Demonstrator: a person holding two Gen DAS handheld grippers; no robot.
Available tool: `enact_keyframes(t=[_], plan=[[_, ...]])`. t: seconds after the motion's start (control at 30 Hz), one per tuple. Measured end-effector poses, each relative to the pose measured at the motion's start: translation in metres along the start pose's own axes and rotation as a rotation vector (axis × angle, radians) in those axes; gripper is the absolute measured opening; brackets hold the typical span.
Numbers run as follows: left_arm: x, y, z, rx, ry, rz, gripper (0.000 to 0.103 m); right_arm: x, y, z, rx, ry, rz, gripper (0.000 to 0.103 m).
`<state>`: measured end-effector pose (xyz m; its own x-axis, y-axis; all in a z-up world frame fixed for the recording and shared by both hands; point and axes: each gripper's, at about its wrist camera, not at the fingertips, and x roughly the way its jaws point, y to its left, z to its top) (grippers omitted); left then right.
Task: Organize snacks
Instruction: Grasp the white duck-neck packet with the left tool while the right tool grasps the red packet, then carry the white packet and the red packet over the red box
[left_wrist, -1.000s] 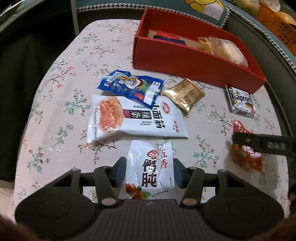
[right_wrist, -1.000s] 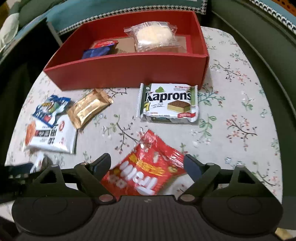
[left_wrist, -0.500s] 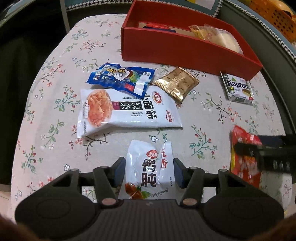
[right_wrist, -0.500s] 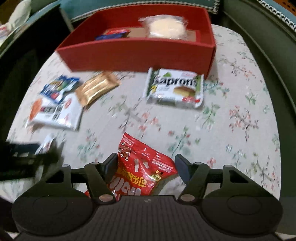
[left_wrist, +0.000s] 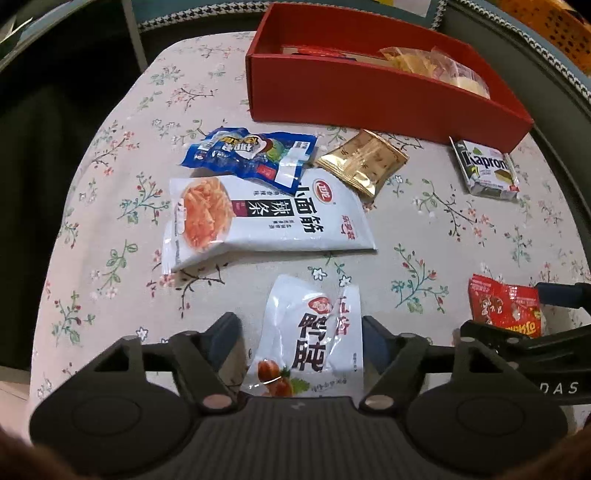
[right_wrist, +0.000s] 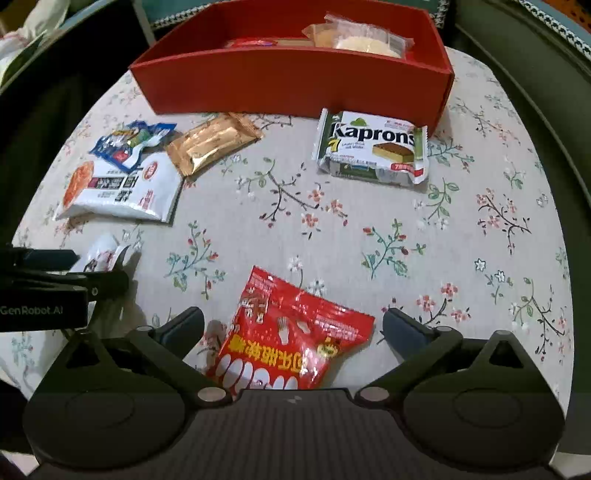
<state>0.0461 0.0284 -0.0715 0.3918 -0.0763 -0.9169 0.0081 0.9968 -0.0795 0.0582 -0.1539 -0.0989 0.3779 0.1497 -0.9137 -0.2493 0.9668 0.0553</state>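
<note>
- Left gripper: jaws were opening, standing wide on either side of a small white foil snack pouch with black characters. Pouch lay flat on the table between the pads, gaps visible on both sides, so not clamped.
- Right gripper: jaws were opening too, spread wide around a crinkled red foil candy bag with yellow print. Bag lay on the cloth between the fingers, pads clear of it.
- Both pouches sat at the near edge of the table covered with floral-print cloth, the white one to the left of the red one.
- Red rectangular cardboard box stood at the far side of the table. Inside: a clear-wrapped pale round cake at the right end and a small red packet toward the left; a blue edge beside it was too hidden to identify.
- Green-and-white "Kaprons" wafer pack lay just in front of the box's right corner, near it but whether touching I could not tell.
- Gold foil sachet lay tilted in front of the box, near the middle.
- Blue plastic snack bag overlapped the top edge of a large white spicy-strip bag with an orange food picture; both were left of the gold sachet.
- Large white bag lay just beyond the pouch at the left gripper, not touching it.
</note>
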Motion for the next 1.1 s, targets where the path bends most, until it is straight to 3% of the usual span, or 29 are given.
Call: enact_keyframes(t=[0.1, 0.17, 0.23, 0.6, 0.8, 1.1], plan=[[0.001, -0.004, -0.002, 0.016, -0.006, 0.021, 0.102, -0.002, 0.001, -0.004, -0.001, -0.004, -0.021, 0.1], [0.0, -0.007, -0.002, 0.025, -0.007, 0.033, 0.093, -0.007, 0.004, -0.008, -0.016, -0.019, -0.049, 0.082], [-0.004, -0.008, -0.001, 0.022, -0.008, 0.015, 0.087, -0.013, 0.004, -0.011, -0.025, -0.034, -0.034, 0.077], [-0.025, -0.023, 0.001, 0.024, -0.058, -0.099, 0.085, -0.038, -0.001, -0.007, -0.001, -0.113, -0.012, 0.073], [-0.024, -0.024, 0.012, 0.008, -0.075, -0.093, 0.085, -0.035, -0.001, 0.0, 0.004, -0.129, -0.028, 0.072], [-0.039, -0.024, 0.049, -0.027, -0.17, -0.089, 0.085, -0.05, -0.008, 0.03, 0.026, -0.208, -0.016, 0.072]])
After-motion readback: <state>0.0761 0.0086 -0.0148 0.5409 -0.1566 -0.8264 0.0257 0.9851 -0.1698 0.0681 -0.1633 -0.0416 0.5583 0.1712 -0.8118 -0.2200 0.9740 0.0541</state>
